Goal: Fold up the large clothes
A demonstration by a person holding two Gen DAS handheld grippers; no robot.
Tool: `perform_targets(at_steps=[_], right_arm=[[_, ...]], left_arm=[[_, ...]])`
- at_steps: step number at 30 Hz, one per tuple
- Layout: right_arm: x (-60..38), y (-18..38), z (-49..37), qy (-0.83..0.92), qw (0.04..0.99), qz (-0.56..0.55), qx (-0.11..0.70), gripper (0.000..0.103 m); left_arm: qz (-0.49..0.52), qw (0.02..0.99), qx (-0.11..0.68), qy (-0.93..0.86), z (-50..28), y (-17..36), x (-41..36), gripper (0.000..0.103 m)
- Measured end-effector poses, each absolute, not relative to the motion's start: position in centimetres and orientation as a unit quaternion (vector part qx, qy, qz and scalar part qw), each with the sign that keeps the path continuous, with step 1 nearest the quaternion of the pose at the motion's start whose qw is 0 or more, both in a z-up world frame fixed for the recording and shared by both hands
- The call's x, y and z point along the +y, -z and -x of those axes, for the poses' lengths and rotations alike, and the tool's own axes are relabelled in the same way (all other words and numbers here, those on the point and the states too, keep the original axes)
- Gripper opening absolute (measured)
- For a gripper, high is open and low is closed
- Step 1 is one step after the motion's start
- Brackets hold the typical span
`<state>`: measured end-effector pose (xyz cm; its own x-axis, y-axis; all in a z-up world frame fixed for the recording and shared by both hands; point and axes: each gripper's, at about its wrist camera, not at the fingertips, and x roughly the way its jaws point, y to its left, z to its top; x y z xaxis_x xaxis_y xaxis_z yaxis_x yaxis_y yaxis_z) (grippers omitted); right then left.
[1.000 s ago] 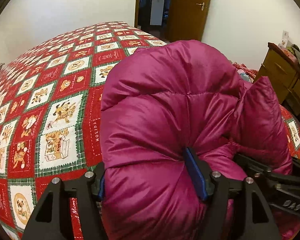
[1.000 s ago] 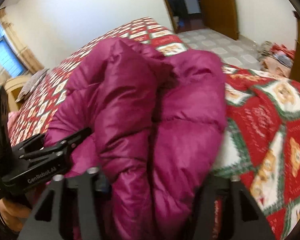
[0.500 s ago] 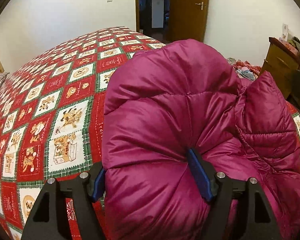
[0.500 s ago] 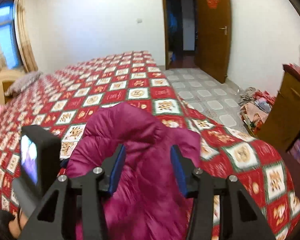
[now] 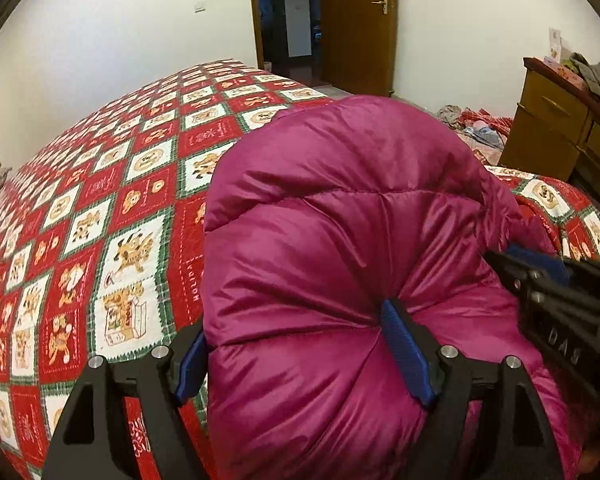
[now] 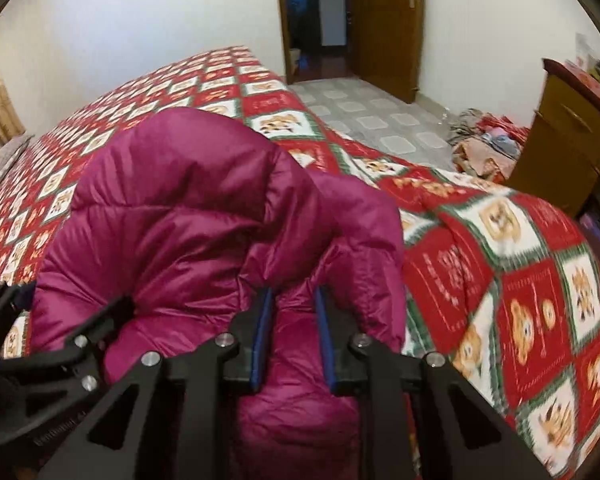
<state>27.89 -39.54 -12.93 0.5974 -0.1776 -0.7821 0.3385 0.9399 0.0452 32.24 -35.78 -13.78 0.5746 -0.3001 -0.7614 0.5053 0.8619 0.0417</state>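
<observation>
Magenta puffer jacket point(image 5: 340, 240) lies bunched near the right edge of the red patchwork bedspread point(image 5: 100, 208). The left gripper point(image 5: 300, 356) straddles a thick fold, jaws widening, pads still denting the fabric. The right gripper point(image 6: 292, 340) is closing its narrow jaws on a smaller fold nearer the bedspread's right edge.

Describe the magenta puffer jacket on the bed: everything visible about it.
The magenta puffer jacket is shiny, quilted and thickly padded, with stitched seams between its puffed panels. It sits bunched in a rounded, folded mound on the red patterned bedspread, near the bed's edge. The left tool straddles a wide bulge of it, jaws opening, with one blue pad dented into the fabric. The right tool is closing on a narrower fold between its pads. No zipper or label shows.
</observation>
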Motion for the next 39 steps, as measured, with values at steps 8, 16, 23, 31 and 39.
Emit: perform_targets(at_steps=[8, 16, 23, 31, 39], right_arm=[[-40.2, 13.3, -28.8, 0.168, 0.883, -0.118, 0.422, 0.022], [-38.9, 12.7, -28.3, 0.182, 0.885, -0.089, 0.419, 0.024], [-38.3, 11.0, -23.5, 0.178, 0.895, -0.108, 0.394, 0.052], [-36.4, 8.6, -14.5, 0.218, 0.898, -0.146, 0.354, 0.073], [-33.1, 10.0, -10.5, 0.206, 0.892, -0.136, 0.378, 0.077]], left_arm=[[-0.148, 0.883, 0.388, 0.219, -33.3, 14.6, -37.4, 0.092], [-0.16, 0.868, 0.403, 0.241, -32.2, 13.1, -35.9, 0.093], [-0.188, 0.874, 0.37, 0.253, -28.0, 10.9, -33.6, 0.093], [-0.187, 0.88, 0.361, 0.247, -23.0, 9.8, -30.7, 0.093], [-0.216, 0.893, 0.334, 0.212, -17.5, 10.2, -27.5, 0.093]])
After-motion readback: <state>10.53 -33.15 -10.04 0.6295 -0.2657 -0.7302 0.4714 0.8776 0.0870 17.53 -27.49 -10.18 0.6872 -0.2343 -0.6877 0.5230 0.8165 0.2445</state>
